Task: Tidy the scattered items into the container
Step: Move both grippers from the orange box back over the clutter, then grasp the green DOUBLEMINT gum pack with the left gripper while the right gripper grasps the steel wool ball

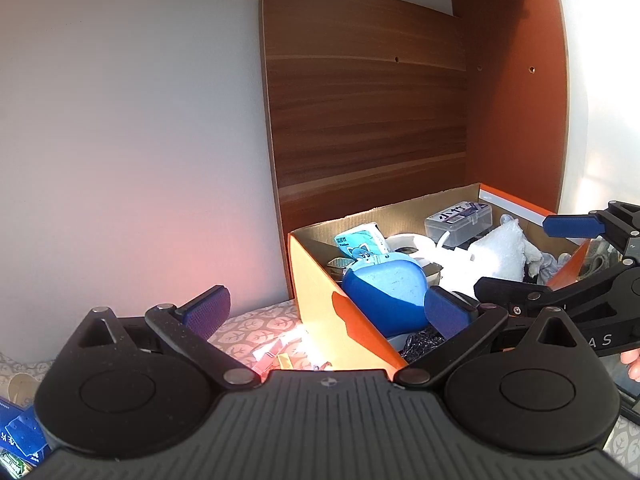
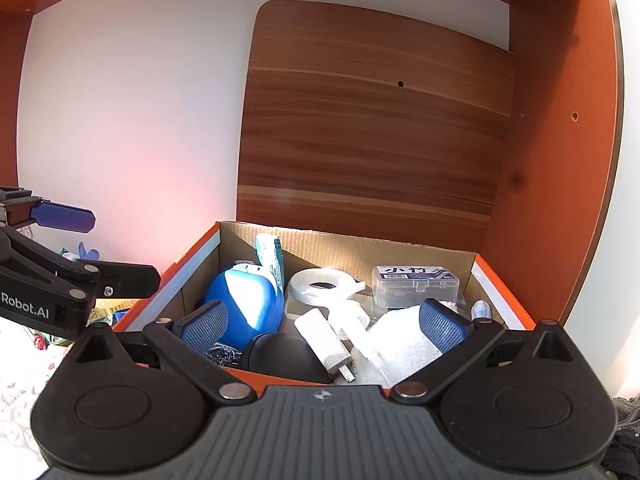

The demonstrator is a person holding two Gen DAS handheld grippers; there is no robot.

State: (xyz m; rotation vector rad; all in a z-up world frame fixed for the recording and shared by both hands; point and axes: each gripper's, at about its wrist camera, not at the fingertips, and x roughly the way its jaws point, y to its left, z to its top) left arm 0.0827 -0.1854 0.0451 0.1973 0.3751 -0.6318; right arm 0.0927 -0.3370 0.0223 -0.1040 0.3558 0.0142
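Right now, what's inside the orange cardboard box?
Inside the box: blue case, tape roll, clear plastic case, white towel, teal packet. The bottom is covered.

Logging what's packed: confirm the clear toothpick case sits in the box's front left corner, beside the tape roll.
Not the front left. The right wrist view shows the clear toothpick case at the back right of the box, beside the tape roll.

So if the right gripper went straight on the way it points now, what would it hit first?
Probably the loose things in the cardboard box: the right gripper stands open over its near edge, aimed at the tape roll and white plug. Depth is unclear.
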